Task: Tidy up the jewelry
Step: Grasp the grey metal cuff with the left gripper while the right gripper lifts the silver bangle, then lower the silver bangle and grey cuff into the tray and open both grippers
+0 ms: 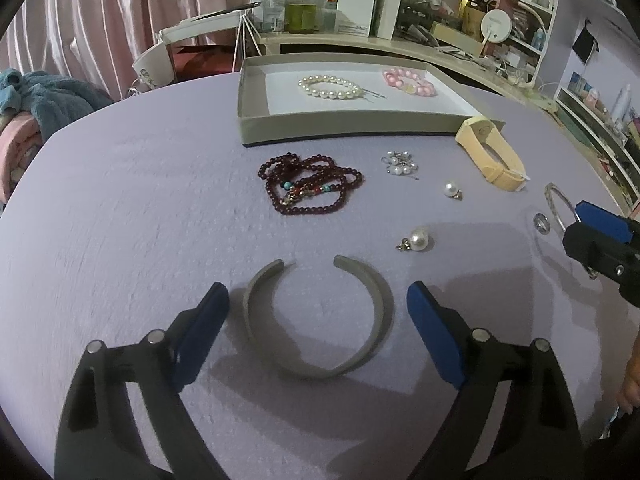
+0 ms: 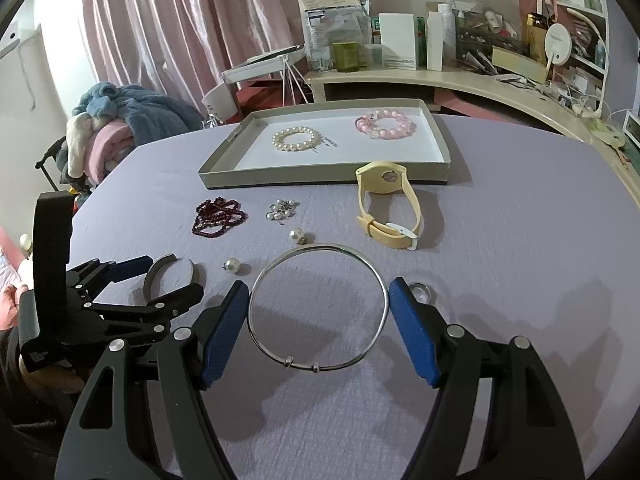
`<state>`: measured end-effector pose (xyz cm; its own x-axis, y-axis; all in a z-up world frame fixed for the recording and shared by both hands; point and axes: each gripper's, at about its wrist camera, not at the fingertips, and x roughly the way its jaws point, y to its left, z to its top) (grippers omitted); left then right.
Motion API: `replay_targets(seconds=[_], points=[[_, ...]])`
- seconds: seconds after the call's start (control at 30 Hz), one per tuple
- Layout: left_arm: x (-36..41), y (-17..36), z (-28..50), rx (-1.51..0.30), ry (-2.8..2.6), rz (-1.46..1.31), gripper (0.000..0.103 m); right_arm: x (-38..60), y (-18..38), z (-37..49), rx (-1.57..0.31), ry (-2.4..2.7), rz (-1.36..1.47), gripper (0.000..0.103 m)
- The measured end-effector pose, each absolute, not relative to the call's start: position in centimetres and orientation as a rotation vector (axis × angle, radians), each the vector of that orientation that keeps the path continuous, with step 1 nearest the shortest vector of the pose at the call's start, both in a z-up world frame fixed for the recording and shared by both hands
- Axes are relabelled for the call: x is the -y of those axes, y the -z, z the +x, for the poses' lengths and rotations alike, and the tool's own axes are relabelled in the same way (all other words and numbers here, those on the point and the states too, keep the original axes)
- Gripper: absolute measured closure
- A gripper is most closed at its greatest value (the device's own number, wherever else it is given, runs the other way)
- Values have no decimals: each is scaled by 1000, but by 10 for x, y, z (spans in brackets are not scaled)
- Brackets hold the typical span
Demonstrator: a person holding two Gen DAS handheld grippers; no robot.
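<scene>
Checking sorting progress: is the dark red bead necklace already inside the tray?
No, the dark red bead necklace lies on the purple tablecloth in front of the tray.

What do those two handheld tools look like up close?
Each tool, left and right, is a black plastic frame of hinged links with round silver pins at the joints. Its two fingers end in flat blue pads with a fine ribbed texture. From the right tool's camera, the left tool also shows a tall black block bearing a small white label.
</scene>
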<state>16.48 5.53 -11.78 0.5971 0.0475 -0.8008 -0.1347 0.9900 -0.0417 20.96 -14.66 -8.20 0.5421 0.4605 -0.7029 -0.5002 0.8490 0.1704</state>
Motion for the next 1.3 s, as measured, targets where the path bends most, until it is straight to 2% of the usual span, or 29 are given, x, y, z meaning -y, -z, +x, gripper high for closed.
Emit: replay_targets(seconds=[0.1,0.13,0.17,0.2,0.43,0.9,1.3], points=[[-54,118,165,-924,-115,-96,16,147,82,210,-818,-571,-51,30],[-54,118,164,-922,-119,-93,21,147,82,210,-818,-571,-52,30],[-55,117,163,-914,-130,-85,35,147,82,210,-818,-571,-52,30],[-55,116,163,-908,-128,-82,36,147,81,210,-816,-572,-51,30],[-74,97,156,-850,-126,-160,37,152,74,212,-795,-566,-39,30],[-102,-1,168,-591,-152,-181,37,155,31,247,-664,-550,-10,30],[-98,-25,204,-559,-122,-152,37,136,7,308,-609,-514,-33,30]])
